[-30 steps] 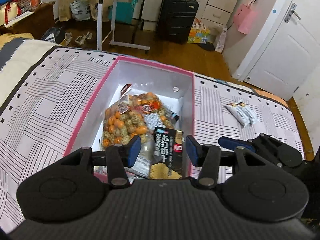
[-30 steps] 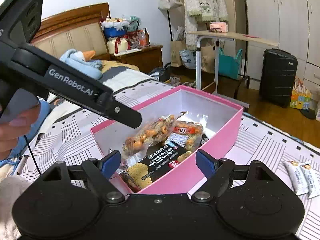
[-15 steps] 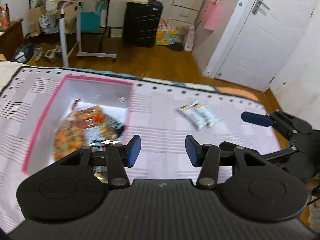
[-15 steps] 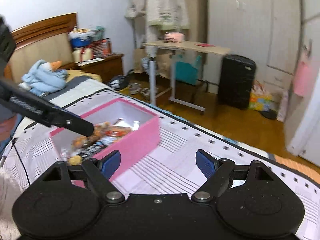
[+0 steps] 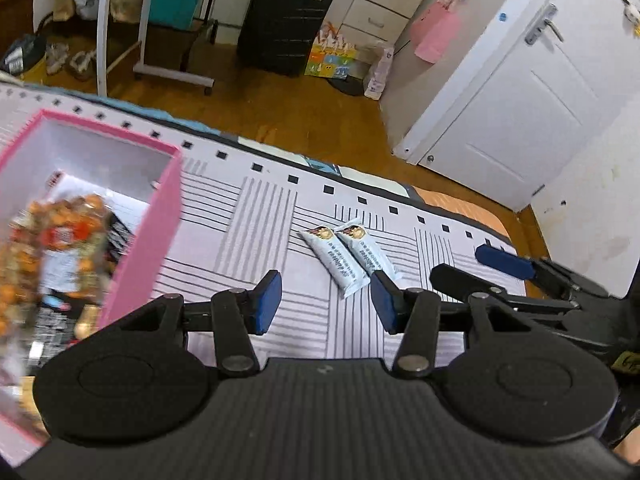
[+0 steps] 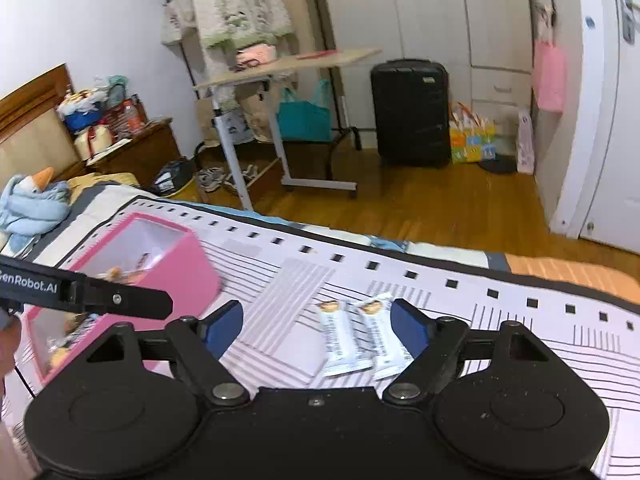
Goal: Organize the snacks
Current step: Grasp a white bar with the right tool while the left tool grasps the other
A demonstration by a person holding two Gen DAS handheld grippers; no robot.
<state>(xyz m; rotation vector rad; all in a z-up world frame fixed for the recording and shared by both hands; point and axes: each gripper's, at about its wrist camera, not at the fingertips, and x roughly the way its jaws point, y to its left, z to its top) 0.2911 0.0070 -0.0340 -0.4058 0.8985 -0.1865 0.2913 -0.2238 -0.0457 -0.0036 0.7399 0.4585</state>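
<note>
bars: two small wrapped snack bars lie side by side, touching, on the striped bed cover, lower centre of the right wrist view; in the left wrist view the same bars sit centre frame.
box: the pink box, left edge of frame, already has bagged snacks in it; the bars are well apart from it.
right tool: right tool is apart, its jaws have just been closing a little, nothing pressed; the bars show between and beyond the tips.
left tool: left tool is apart and empty, bars just beyond its tips.
handling: likely light, thin, crinkly film over a firm bar; slippery, and may crush under a hard squeeze.
hold: probably best across the narrow width at mid-length, one bar at a time, since the pair touch and the soft cover gives under the tips.
</note>
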